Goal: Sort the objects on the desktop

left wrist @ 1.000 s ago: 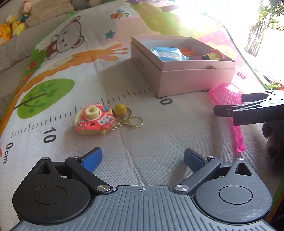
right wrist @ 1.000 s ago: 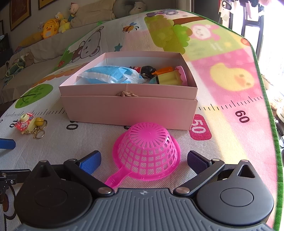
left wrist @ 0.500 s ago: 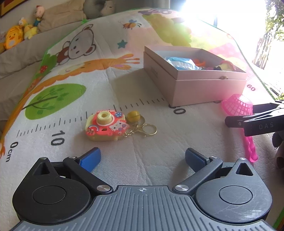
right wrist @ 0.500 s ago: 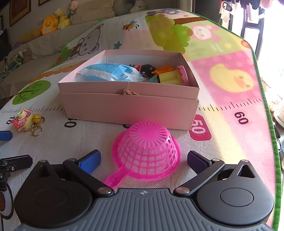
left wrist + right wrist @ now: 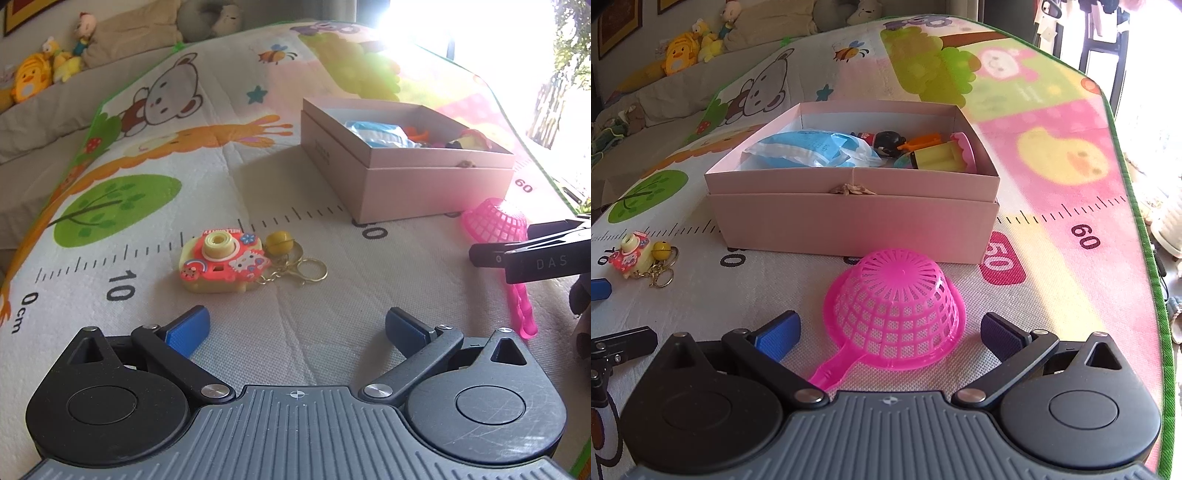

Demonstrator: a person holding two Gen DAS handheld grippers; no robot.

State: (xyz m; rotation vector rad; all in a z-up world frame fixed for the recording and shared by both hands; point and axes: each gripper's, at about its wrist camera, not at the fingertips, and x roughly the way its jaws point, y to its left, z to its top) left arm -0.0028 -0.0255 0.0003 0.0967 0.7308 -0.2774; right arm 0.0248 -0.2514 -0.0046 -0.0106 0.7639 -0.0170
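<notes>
R gripper [image 5: 889,328] is open, blue pads spread wide, nothing held. The pink plastic mesh strainer w/ handle [image 5: 897,314] lies upside down on the printed play mat [image 5: 1052,280], centre-low in the right wrist view, dome right btwn the pads, just ahead. Its long axis runs from the dome down-left to the handle tip, which points back toward the gripper base, near the left pad. So R is clearly the nearer one; likely grab is across the dome or rim.

L gripper [image 5: 297,326] is also open and empty. The orange-yellow toy camera keychain w/ gold rings [image 5: 221,260] sits left of centre in the left wrist view, ahead and a bit left of the pads, apart from them.

The open pale pink cardboard box [image 5: 849,218], part-filled w/ toys and a blue packet, is upper centre, just behind the strainer.

Readable: mat ruler "0cm", "10", "50", "60"; "DAS" on the R gripper's finger at right edge of the left wrist view. Camera's top lettering too small to read.
</notes>
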